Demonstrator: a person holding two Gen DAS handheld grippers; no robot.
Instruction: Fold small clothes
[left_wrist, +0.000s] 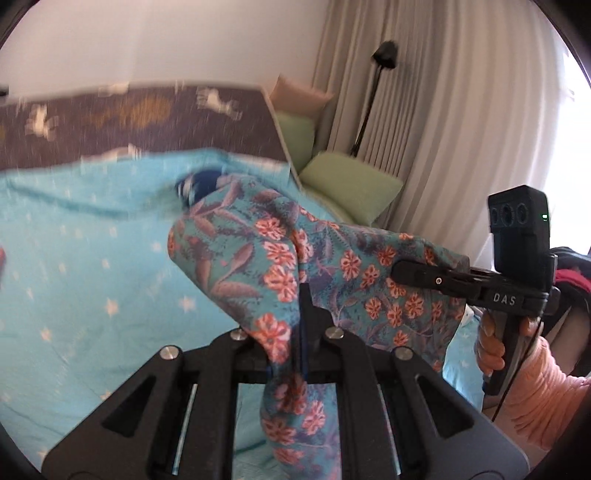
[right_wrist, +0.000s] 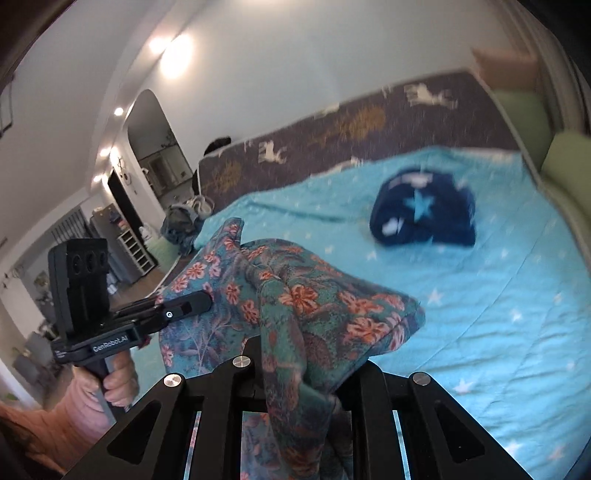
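Note:
A teal floral garment (left_wrist: 288, 258) with orange flowers hangs in the air between my two grippers, above the light blue star bedspread (left_wrist: 85, 266). My left gripper (left_wrist: 301, 314) is shut on one edge of it; the cloth drapes over and hides the fingertips. My right gripper (left_wrist: 406, 271) is shut on the other edge, to the right. In the right wrist view the floral garment (right_wrist: 295, 306) covers my right gripper (right_wrist: 291, 362), and my left gripper (right_wrist: 199, 301) pinches it at the left. A dark blue folded garment (right_wrist: 424, 214) with a star lies on the bed beyond.
A brown headboard (left_wrist: 147, 118) with deer figures backs the bed. Green cushions (left_wrist: 351, 184) and beige curtains (left_wrist: 443, 110) stand at the right. A floor lamp (left_wrist: 373, 92) is by the curtains. A pile of clothes (right_wrist: 181, 221) lies off the bed's far left corner.

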